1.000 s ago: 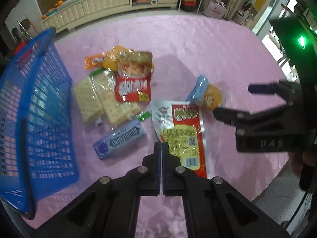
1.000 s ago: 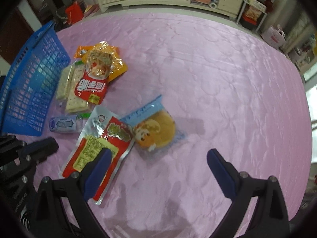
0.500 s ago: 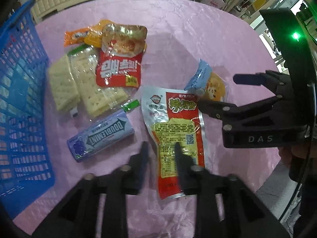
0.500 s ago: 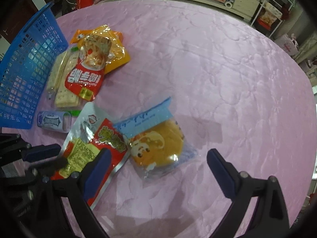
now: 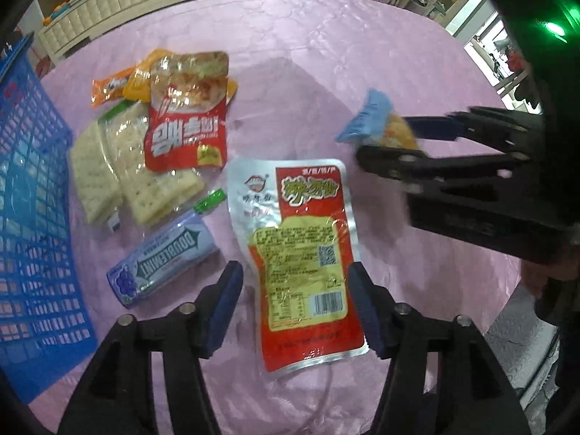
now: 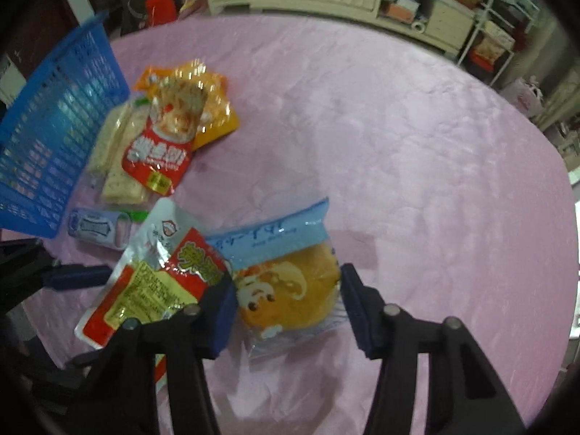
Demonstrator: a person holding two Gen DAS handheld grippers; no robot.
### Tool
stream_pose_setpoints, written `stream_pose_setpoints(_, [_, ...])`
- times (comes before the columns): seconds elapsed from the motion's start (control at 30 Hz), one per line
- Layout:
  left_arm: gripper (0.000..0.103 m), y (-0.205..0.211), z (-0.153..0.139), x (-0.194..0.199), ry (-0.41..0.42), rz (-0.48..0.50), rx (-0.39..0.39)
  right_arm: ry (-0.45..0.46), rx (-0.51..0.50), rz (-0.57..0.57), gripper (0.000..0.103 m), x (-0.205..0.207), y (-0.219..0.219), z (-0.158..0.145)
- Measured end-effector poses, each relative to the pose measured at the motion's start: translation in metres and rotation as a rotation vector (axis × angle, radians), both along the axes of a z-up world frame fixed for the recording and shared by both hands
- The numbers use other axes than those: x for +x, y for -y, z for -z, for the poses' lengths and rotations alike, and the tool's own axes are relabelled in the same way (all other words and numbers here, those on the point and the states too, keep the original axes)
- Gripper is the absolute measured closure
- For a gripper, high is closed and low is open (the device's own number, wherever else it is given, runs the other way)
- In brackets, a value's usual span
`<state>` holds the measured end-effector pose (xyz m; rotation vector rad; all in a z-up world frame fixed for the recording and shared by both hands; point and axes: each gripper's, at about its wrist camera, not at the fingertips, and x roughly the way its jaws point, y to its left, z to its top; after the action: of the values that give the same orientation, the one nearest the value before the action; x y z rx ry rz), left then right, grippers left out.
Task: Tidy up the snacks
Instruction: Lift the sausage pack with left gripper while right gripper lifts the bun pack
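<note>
A red and silver snack pouch (image 5: 301, 250) lies flat on the pink tablecloth (image 5: 319, 54). My left gripper (image 5: 293, 304) hangs just above the pouch's near end. Its jaws are opening and stand either side of the pouch without pressing on it. A bun in a clear packet with a blue end (image 6: 286, 290) sits between the pads of my right gripper (image 6: 288, 304). Those jaws are closing and both pads touch the bun's sides. In the left wrist view the right gripper (image 5: 388, 137) holds the bun packet (image 5: 373, 123) with its blue end tilted up.
A blue mesh basket (image 5: 29, 217) stands at the left. Beside it lie cracker packs (image 5: 108, 170), a red pouch with Korean lettering (image 5: 185, 123), orange packets (image 5: 112, 87) and a purple Doublemint gum pack (image 5: 163, 257). The table's edge (image 5: 507, 311) runs near right.
My left gripper went from shut to open and sank closer over the red and silver pouch. My right gripper's wide jaws came in onto the bun packet.
</note>
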<state>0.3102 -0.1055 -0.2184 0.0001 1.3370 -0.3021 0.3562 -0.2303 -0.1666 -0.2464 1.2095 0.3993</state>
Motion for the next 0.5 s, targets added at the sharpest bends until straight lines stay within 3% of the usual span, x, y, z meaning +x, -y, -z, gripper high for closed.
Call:
stream_pose_setpoints(0.27, [0.043,0.022,-0.007,0.009,-0.002,0.02,0.051,-0.065,0.036,0.093,0.044,-0.01,0.034,0.002])
stream_pose_setpoints(0.43, [0.043,0.032,-0.009,0.019,-0.025,0.006,0.028,-0.11,0.08,0.143,0.044,-0.018,0.044,0.011])
stream_pose_setpoints(0.5, [0.037,0.032,-0.007,0.023,-0.042,0.0,0.016,-0.133,0.102,0.166,0.044,-0.021,0.049,0.015])
